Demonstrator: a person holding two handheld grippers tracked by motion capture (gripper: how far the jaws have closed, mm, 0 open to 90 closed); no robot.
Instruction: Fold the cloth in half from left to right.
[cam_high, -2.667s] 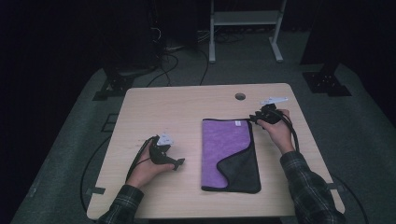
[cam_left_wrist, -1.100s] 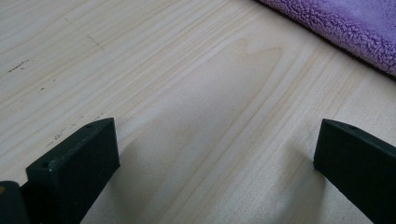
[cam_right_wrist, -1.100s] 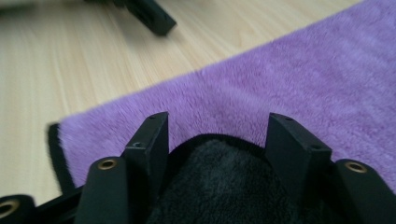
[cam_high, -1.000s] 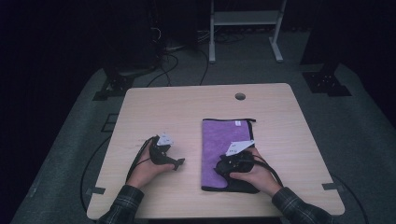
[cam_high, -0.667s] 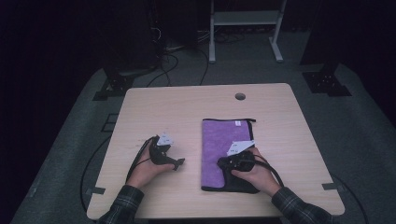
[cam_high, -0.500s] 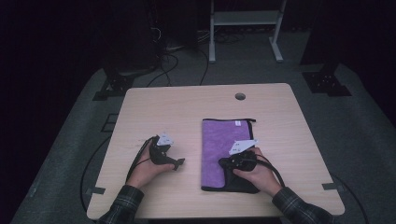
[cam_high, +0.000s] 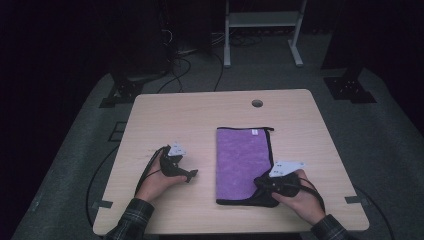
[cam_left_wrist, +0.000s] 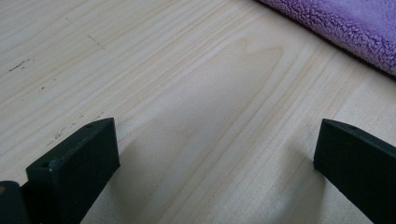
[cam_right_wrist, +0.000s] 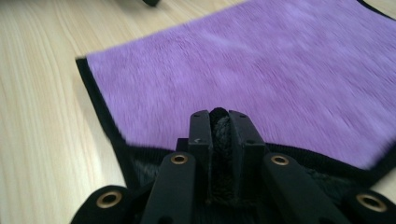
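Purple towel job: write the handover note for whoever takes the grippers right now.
Right gripper: jaws have just been closing, now shut on the black-edged near hem of the purple fleece towel.
Left gripper: open, resting on the light wooden table left of the towel.
Towel: lying on the table's right half, far part flat, near right corner pinched.
Done: corner gripped.
Left: probably lifting and folding that corner; the left gripper is free to help.

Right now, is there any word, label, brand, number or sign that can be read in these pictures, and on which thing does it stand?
No text can be read.
Small white tag at the far edge of the purple towel: too small to read.
Dark marks on the white plate on top of the left gripper: too small to read.
Dark marks on the white plate on top of the right gripper: too small to read.
Table: no print on the wood.
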